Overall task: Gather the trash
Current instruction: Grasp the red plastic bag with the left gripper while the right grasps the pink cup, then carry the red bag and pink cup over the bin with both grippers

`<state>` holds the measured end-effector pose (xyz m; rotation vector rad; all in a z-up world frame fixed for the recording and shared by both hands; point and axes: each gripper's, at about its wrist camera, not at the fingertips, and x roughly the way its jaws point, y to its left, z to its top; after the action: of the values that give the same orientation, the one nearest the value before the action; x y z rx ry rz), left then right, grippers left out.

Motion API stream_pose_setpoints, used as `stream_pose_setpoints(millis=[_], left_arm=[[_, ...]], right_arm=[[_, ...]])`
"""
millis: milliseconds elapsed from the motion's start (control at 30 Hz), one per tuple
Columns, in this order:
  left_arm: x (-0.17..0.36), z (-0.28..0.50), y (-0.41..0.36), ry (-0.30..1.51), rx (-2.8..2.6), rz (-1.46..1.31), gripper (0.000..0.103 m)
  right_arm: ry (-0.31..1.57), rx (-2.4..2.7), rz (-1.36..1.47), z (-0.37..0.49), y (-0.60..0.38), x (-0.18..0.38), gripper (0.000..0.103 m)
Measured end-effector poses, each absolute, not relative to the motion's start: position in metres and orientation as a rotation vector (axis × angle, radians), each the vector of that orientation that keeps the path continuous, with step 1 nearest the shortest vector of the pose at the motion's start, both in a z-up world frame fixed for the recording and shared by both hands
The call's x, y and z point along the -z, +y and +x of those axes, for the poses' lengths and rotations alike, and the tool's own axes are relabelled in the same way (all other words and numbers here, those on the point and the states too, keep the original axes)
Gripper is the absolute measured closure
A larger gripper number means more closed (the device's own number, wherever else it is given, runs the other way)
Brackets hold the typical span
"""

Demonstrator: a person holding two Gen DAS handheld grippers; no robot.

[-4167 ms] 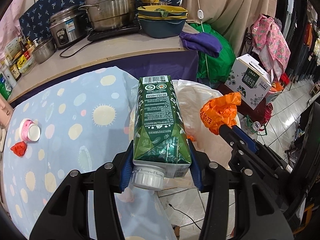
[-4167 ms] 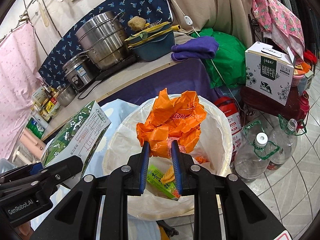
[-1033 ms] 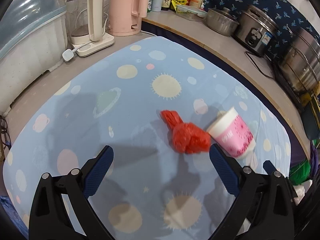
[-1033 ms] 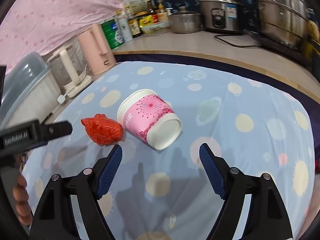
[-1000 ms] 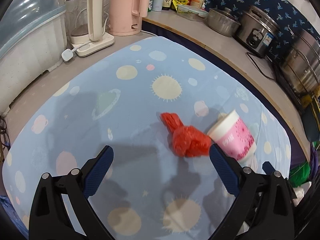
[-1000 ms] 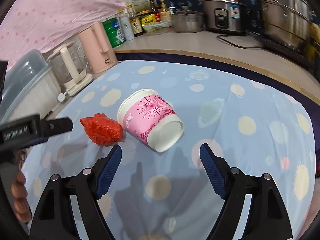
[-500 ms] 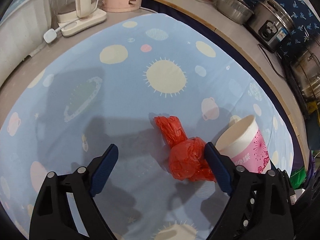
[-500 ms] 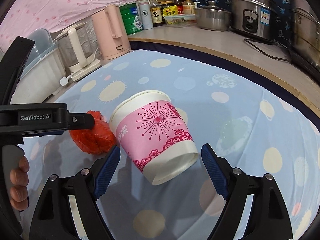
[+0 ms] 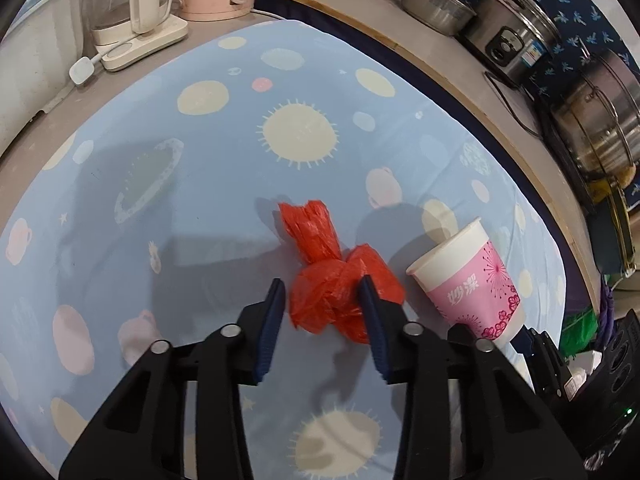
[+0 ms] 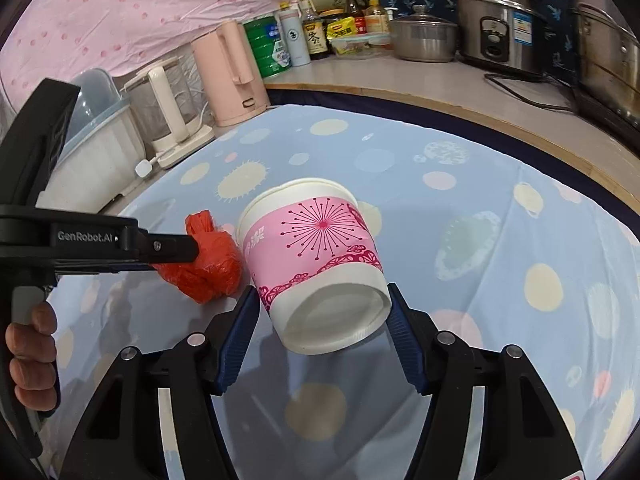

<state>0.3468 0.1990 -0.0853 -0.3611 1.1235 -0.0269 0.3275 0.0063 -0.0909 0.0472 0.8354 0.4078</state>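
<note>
A knotted red plastic bag [image 9: 316, 236] lies on the blue tablecloth [image 9: 160, 140] with planet prints. My left gripper [image 9: 320, 282] points down at it. Its jaws are closing, and the blue pads pinch the bag's lower half, with a lobe bulging past the right pad. A pink and white paper cup [image 10: 308, 232] lies on its side just right of the bag [image 10: 212, 268], base toward the right wrist camera. My right gripper [image 10: 321, 291] straddles the cup near its base. Its jaws are closing too, and both pads touch the cup's sides.
A person's hand [image 10: 32, 356] holds the left gripper's handle. Beyond the cloth stand a pink kettle [image 10: 230, 76], a white glass kettle [image 9: 140, 20], bottles and tins [image 10: 304, 36], a rice cooker [image 9: 508, 36] and steel pots [image 9: 600, 120].
Both grippers have come closer to the table and their jaws have narrowed, the left onto the red bag and the right onto the cup. Earlier they held a carton and an orange wrapper.
</note>
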Motion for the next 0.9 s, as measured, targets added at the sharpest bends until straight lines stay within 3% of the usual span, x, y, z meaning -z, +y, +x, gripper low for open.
stream_pose_setpoints(millis=[267, 900], left_arm=[[0.080, 0.316, 0.170, 1.133, 0.099, -0.278, 0.085], [0.041, 0.221, 0.089, 1.082, 0.292, -0.120, 0.088]], right_arm=[[0.815, -0.309, 0.128, 0.283, -0.027, 0.079, 0.043], [0.689, -0.059, 0.250, 0.158, -0.107, 0.035, 0.044]])
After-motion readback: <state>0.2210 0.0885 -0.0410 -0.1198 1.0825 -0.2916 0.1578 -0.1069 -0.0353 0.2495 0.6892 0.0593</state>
